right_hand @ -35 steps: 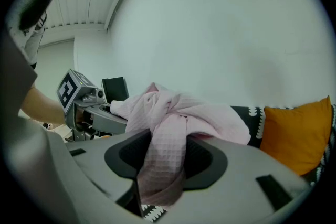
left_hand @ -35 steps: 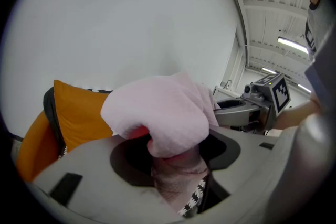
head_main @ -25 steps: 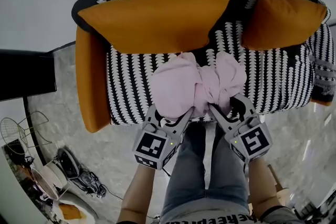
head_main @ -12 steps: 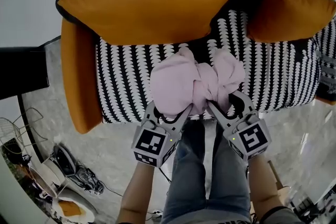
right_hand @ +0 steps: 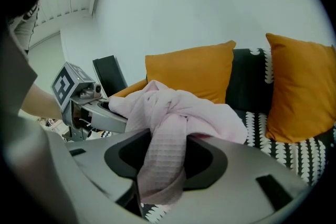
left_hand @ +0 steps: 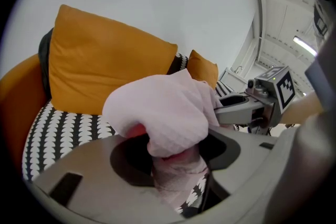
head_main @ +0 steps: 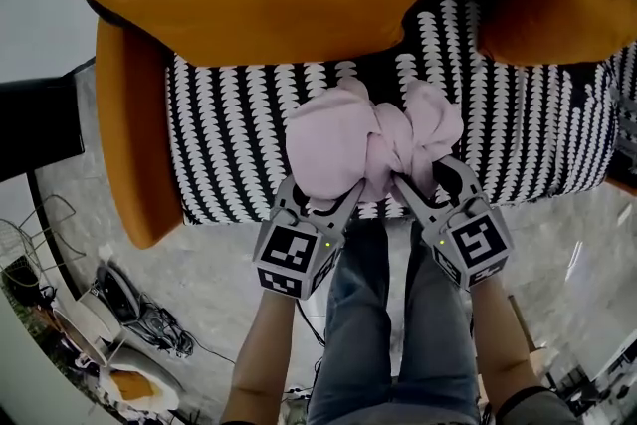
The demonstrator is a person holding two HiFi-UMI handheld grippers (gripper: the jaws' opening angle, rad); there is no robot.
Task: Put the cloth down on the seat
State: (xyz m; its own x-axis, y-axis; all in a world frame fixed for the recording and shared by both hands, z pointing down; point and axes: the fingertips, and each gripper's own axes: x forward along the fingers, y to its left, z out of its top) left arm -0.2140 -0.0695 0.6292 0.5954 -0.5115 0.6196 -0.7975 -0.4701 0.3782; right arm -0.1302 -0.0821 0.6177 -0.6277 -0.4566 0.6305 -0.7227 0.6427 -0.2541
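Carried further over black-and-white sofa seat (head_main: pixel 239 144): bunched pale-pink waffle cloth (head_main: pixel 338 144), soft, light, limp; left gripper (head_main: pixel 323 204), right gripper (head_main: pixel 423 194) clenched on gathered folds.

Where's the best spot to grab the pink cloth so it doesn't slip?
Pinch a thick bunched fold at each end of the pink cloth, coming from the front edge of the sofa. It's soft and crumpled, so gathered folds probably hold best. The left gripper and right gripper are each shut on one.
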